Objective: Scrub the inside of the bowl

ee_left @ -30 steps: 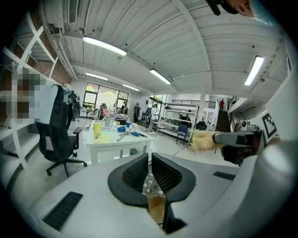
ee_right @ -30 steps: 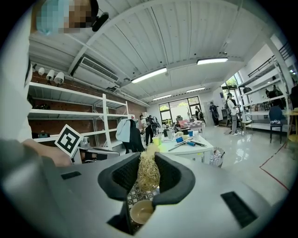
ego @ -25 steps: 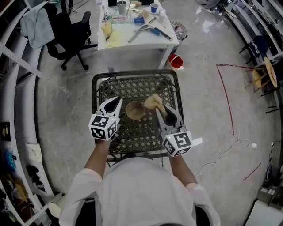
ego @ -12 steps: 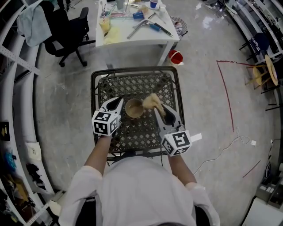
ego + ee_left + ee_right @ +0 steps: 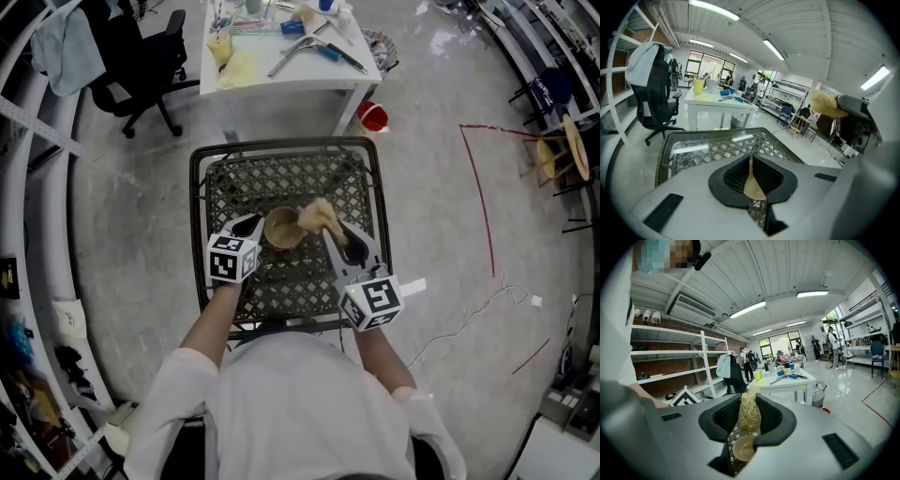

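Left gripper (image 5: 251, 224) pinches the rim of the bowl (image 5: 280, 230), jaws nearly together; right gripper (image 5: 331, 229) clamps the fibrous scrubber (image 5: 316, 216). Risk: scrubbing pressure could lever the bowl out of that narrow pinch.

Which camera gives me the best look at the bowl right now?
The head view: it looks down into the bowl on the mesh table, showing most of it. The left gripper view shows only a sliver of rim pinched between the jaws. The right gripper view shows part of it beneath the scrubber.

White shirt (image 5: 281, 403); grey left gripper (image 5: 253, 223), right gripper (image 5: 330, 232); black-white cubes (image 5: 232, 260).
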{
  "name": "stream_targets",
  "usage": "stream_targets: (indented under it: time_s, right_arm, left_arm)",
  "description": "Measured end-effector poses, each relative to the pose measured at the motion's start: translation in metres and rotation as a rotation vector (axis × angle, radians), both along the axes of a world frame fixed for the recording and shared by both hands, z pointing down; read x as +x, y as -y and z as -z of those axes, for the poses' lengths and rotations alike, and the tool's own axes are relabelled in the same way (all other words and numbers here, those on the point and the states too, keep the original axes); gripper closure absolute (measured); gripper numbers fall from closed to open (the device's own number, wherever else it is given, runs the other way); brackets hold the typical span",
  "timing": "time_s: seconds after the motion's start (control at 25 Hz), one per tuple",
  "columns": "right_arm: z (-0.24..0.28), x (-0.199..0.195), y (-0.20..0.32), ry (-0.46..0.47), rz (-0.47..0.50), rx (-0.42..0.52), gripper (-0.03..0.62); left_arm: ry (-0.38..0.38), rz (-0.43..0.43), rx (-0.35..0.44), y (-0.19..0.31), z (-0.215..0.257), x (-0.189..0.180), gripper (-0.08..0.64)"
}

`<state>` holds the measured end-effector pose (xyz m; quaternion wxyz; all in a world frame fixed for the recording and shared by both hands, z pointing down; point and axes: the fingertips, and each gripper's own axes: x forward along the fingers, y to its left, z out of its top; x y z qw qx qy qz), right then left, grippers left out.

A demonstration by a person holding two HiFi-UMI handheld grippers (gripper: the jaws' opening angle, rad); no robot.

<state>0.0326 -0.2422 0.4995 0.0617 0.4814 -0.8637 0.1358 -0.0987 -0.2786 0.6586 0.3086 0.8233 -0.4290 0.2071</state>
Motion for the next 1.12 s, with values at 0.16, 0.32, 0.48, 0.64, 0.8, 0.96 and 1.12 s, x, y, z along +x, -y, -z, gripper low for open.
stream_targets:
  time_s: [0.16,0.32,0.48,0.64,0.8,0.96,1.12]
  right_arm:
    - [-0.003,-0.001,0.001,0.005,0.005,-0.010,0.492]
    - [-0.006,-0.005,0.000,0.007,0.018,-0.016,0.492]
    - [-0.009,-0.009,-0.002,0.005,0.028,-0.023,0.492]
    - [-0.012,-0.012,-0.003,0.000,0.031,-0.032,0.492]
    - [-0.013,-0.015,-0.002,-0.005,0.040,-0.040,0.492]
    - [-0.015,-0.015,-0.003,-0.004,0.039,-0.045,0.492]
    - [-0.018,-0.015,-0.003,-0.007,0.034,-0.048,0.492]
  left_arm:
    - [0.006,-0.003,-0.040,-0.004,-0.017,0.002,0.515]
    - [0.016,-0.006,-0.082,-0.009,-0.034,0.006,0.514]
    - [0.029,-0.006,-0.134,-0.015,-0.051,0.007,0.514]
    - [0.033,-0.010,-0.187,-0.018,-0.069,0.006,0.514]
    - [0.050,-0.016,-0.234,-0.019,-0.084,0.006,0.514]
    - [0.017,0.006,-0.275,-0.021,-0.093,0.009,0.513]
    - [0.010,0.050,-0.303,-0.017,-0.101,0.005,0.416]
